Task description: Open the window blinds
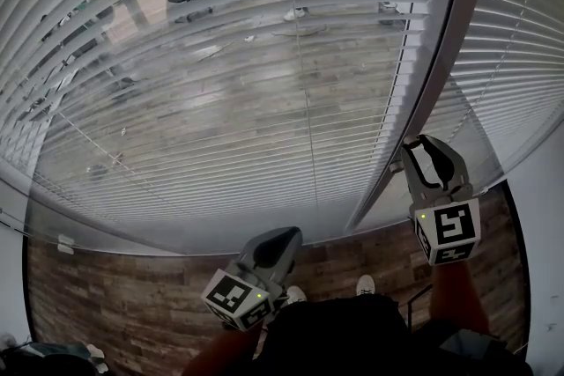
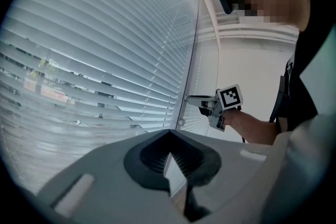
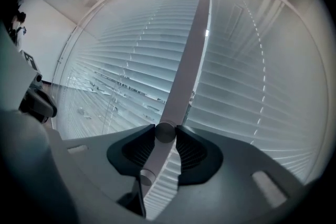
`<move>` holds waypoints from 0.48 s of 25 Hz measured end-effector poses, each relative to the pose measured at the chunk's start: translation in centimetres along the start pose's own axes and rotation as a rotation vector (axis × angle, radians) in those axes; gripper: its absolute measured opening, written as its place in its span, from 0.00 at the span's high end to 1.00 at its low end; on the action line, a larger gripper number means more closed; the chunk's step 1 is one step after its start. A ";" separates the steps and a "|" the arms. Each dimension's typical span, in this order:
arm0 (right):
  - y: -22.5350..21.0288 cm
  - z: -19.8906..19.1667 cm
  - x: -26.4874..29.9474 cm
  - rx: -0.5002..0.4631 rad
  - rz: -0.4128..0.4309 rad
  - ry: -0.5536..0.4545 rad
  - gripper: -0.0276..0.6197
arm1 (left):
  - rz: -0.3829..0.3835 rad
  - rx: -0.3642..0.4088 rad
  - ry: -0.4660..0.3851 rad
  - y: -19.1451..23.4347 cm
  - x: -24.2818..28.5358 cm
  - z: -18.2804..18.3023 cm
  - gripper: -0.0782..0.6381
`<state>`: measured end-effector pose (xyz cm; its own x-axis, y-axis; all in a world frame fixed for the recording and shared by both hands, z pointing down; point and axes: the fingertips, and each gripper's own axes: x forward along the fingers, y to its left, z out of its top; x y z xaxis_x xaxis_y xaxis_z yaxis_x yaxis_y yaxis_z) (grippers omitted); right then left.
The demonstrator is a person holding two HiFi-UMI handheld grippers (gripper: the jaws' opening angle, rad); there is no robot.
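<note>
Presently right hand-held gripper [image 3: 167, 135] clamps blind wand [image 3: 187, 68]; left hand-held gripper [image 2: 169, 152] closed.

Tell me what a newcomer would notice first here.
White blinds, partly tilted, fill the view ahead. The right hand-held gripper clamps the wand in front of them, right of centre. The left hand-held gripper hangs shut and empty, lower left.

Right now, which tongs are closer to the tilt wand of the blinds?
Right. The right tongs are closed on the tilt wand. The left tongs sit lower and off to its left, clear of it.
</note>
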<state>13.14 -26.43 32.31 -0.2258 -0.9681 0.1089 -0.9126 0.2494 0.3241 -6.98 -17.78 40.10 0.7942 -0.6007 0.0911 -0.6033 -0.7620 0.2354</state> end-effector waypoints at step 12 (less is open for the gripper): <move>0.4 -0.2 0.0 -0.213 -0.049 0.049 0.73 | 0.001 -0.007 -0.004 0.1 0.0 0.1 0.89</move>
<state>12.83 -26.36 32.68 -0.1617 -0.9780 0.1319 -0.8283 0.2072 0.5206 -7.03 -17.90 40.04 0.7931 -0.6028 0.0871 -0.6038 -0.7595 0.2421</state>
